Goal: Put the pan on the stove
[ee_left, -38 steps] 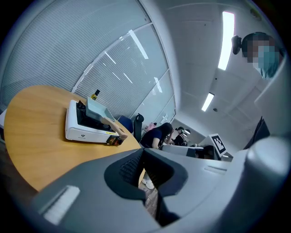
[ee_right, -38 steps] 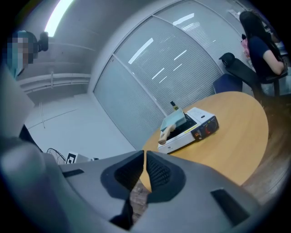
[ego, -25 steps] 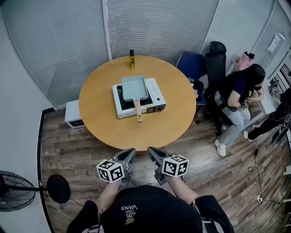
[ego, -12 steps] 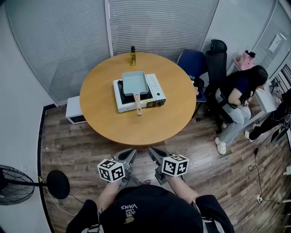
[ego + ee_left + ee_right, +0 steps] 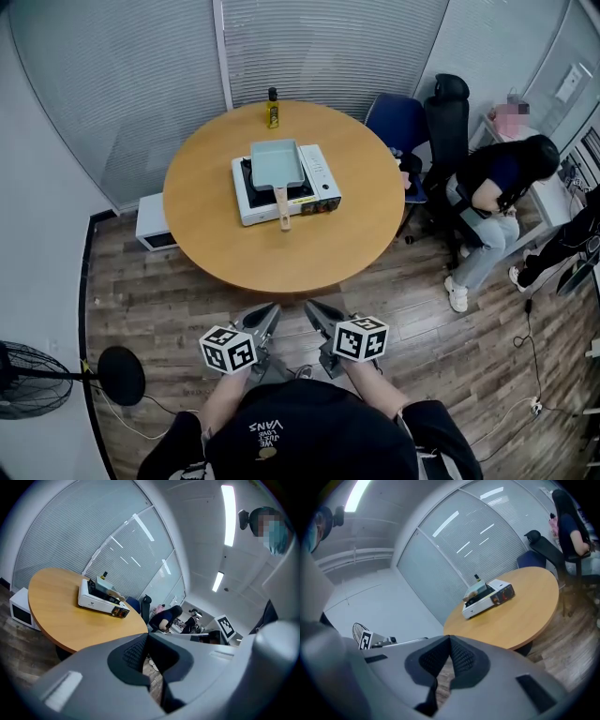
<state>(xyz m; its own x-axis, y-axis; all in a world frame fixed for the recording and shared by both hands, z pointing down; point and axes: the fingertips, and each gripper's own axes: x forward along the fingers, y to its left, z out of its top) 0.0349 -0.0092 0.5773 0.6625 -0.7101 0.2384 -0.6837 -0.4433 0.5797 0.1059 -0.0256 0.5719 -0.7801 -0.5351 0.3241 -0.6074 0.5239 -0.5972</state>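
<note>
Pan check: the rectangular pale blue-green pan (image 5: 276, 159) is sitting on top of the white portable gas stove (image 5: 320, 190), and its wooden handle (image 5: 282, 208) is pointing toward the near edge. Its interior is showing a plain pale surface, with no contents visible. The stove is resting near the middle of the round wooden table (image 5: 281, 255). A small yellow bottle with a dark cap (image 5: 273, 110) is standing upright at the far rim, apart from the stove; its fill level is too small to read.

The left gripper (image 5: 271, 309) and right gripper (image 5: 312, 308) are hovering side by side over the wood floor, short of the table. Both are keeping their fingers pressed together with nothing between them.

A seated person in dark clothing (image 5: 495, 183) is bending forward at right.
</note>
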